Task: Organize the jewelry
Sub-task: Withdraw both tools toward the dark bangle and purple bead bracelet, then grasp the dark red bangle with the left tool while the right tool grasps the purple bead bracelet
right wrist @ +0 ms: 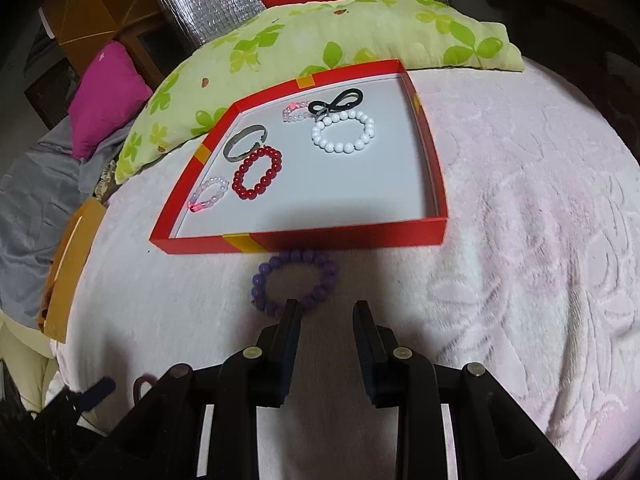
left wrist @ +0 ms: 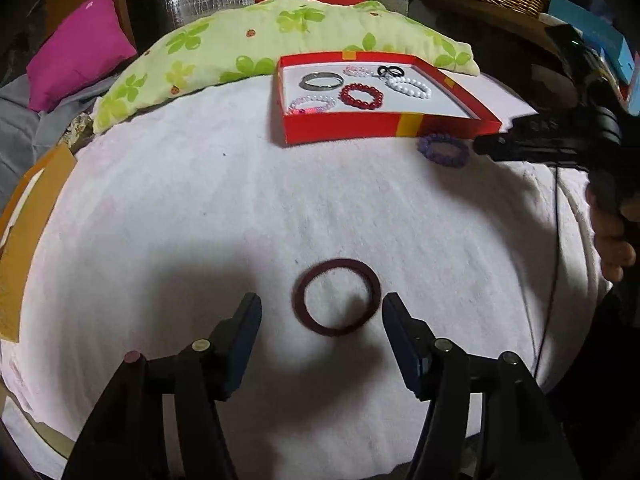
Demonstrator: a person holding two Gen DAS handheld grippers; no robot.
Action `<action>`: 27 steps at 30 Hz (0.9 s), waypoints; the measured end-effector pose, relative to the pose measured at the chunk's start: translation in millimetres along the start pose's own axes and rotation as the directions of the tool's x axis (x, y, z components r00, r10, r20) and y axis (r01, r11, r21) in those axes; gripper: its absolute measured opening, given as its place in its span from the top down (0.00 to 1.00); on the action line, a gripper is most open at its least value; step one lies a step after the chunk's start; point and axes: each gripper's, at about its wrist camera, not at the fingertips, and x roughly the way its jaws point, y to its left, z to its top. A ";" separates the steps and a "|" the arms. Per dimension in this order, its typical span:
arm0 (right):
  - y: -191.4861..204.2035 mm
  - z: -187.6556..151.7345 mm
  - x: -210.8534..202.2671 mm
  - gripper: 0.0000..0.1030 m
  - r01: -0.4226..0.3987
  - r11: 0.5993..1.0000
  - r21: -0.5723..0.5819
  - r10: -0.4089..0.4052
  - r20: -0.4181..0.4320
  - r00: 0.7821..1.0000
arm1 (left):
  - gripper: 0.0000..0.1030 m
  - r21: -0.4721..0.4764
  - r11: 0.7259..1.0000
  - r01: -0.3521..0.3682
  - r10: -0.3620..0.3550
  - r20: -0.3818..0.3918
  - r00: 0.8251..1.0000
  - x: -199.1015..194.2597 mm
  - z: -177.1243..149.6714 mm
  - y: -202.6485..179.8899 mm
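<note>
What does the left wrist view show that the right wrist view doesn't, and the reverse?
Only the left wrist view shows the dark red ring whole, lying on the blanket between the open fingers of the left tool, and a hand gripping the right tool's handle. Only the right wrist view shows the right tool from behind, its fingers apart with nothing between them, the left fingertip overlapping the purple bead bracelet. Both show the red box holding six pieces, the purple bracelet just outside its front wall, and the green floral pillow.
</note>
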 end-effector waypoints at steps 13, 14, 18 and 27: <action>7.6 11.8 29.3 0.72 0.083 0.996 -0.016 -0.083 0.012 0.997 | 0.34 -0.014 0.999 -0.031 0.031 -0.023 0.999 15.3 -1.6 -0.3; 8.7 11.4 30.3 0.77 0.091 0.995 -0.027 -0.091 0.016 0.996 | 0.34 -0.019 0.999 -0.033 0.033 -0.026 0.999 17.4 -0.4 0.8; 10.1 7.8 29.2 0.85 0.107 0.992 -0.063 -0.105 0.022 0.994 | 0.51 -0.013 1.000 -0.025 0.025 -0.013 1.000 21.7 6.1 -0.7; -6.1 -9.0 11.5 0.86 0.088 0.994 -0.069 -0.089 -0.004 0.996 | 0.62 -0.071 0.996 0.050 -0.051 -0.007 0.999 36.9 32.9 -0.1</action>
